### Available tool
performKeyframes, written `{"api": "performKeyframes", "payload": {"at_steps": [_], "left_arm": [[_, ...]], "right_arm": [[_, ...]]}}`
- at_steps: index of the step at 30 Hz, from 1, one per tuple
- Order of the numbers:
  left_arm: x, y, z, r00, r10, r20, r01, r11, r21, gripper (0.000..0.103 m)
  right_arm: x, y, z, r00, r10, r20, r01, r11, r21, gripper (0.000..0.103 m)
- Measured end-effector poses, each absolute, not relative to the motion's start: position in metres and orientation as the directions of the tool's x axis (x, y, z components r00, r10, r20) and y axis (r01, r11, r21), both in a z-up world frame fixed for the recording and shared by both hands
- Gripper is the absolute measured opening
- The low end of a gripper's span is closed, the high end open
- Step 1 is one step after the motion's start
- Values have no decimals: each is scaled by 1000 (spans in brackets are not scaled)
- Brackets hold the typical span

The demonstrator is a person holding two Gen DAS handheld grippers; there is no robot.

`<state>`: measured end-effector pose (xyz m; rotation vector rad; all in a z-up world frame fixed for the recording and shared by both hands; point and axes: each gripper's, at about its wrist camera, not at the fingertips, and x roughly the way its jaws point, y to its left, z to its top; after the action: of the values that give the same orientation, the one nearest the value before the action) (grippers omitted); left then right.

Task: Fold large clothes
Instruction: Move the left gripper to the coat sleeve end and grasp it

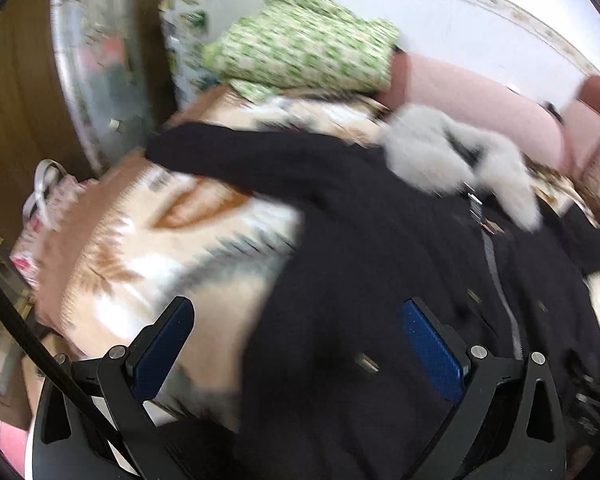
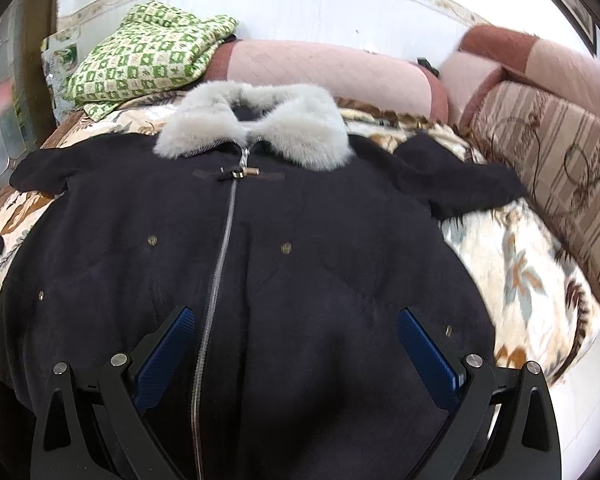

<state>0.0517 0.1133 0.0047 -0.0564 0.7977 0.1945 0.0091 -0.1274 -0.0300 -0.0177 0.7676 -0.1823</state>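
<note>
Nearest, the right gripper and left gripper are held wide apart, grasping nothing, above the hem of a dark zipped coat. The coat is spread flat, front up, on a floral blanket, sleeves out; no fold has been made. Farther off, its grey fur collar is seen. The left view is blurred.
</note>
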Motion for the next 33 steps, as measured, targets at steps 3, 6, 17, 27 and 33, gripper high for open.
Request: {"api": "performKeyframes", "payload": {"at_steps": [3,6,17,27,33], "left_arm": [[78,155,22,677,210,-705,-262,964,36,103],[105,199,41,689,289,-665,-342,938,53,103],[149,285,58,640,506,-578,-536,833,136,103],[196,318,20,598,546,-587,-569,805,170,103],[254,376,-24,607,236,-758,-480,870,-113,90]], "right_arm": [[17,-125,-14,730,-163,-664,147,986,-80,102],[26,-122,-6,741,-139,-657,133,989,-60,102],[45,-120,-32,685,-163,-710,144,986,-87,102],[59,-125,-56,622,-197,-757,155,980,-128,102],[76,-130,-73,570,-225,-790,169,973,-155,102]]}}
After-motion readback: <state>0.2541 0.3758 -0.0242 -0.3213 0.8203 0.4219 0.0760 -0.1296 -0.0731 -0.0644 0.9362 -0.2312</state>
